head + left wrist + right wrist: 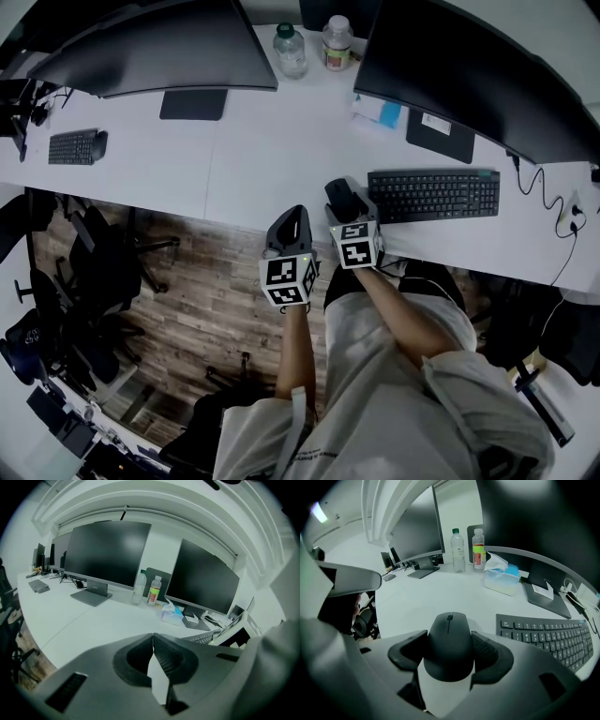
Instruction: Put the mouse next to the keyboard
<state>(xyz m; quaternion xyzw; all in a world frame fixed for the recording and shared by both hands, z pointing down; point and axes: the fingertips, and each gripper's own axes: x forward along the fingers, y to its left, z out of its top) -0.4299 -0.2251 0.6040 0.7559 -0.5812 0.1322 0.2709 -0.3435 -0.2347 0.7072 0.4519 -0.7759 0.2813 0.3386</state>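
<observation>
Down at the front edge of the desk (272,141) sits the mouse (449,641), just left of the keyboard (433,194) – close to its left end, with a strip of bare desk between the two. The right claw (343,202) reaches in over that edge and has the mouse between its jaws: both pads (490,651) lie against the mouse's sides, so it is gripped, wheel end pointing to the back of the desk. Whether the mouse rests on the surface or hangs just above it cannot be told.

The left claw (153,641) is closed on nothing, its jaws meeting along one line. It hangs beside the right one, off the front edge and over the wood floor (216,300).

Further back, two monitors (159,47) stand along the rear edge, with two bottles (290,49) between them and a tissue box (380,110) just in front of the right one. A second keyboard (73,146) lies at the far left end – well apart from everything else
</observation>
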